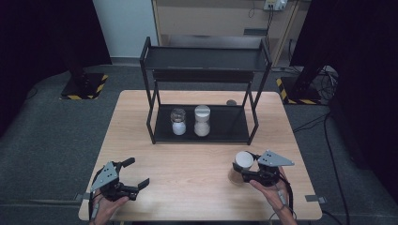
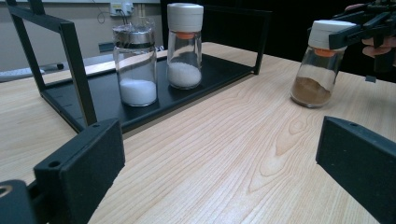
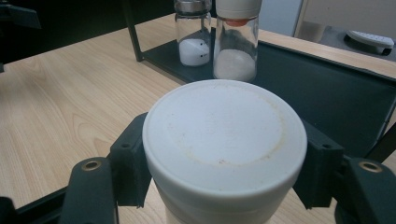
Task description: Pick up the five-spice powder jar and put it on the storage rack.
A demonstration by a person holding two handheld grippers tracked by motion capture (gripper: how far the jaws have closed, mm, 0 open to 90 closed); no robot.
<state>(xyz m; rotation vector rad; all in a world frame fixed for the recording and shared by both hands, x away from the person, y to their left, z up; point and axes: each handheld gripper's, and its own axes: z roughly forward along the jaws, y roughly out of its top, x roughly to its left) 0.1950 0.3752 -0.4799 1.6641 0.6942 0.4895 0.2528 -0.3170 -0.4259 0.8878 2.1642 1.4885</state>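
The right claw (image 1: 248, 172) is clamped on the white cap of a clear glass jar with brown powder in the bottom (image 1: 240, 168), one black jaw on each side of the cap, and the jar stands upright on the pale wooden counter (image 1: 187, 164) at the near right. In the right claw's own view that round white cap (image 3: 224, 135) sits squarely between the jaws, touching both. Over on the near left, the left claw (image 1: 136, 173) hangs wide, jaws well apart with nothing between them, just bare wood grain under it. Beyond, at the middle of the counter, stands a black metal two-tier shelf rack (image 1: 206, 58). On its lower tray sit two more jars side by side, close but apart: a clear glass shaker with a silver metal lid and white powder (image 1: 178, 121) on the left, a taller clear glass jar with a white cap and white grains (image 1: 202, 120) on the right. Open counter lies between the held jar and the rack's front edge. The rack's right front post (image 1: 254, 123) rises just beyond the held jar.
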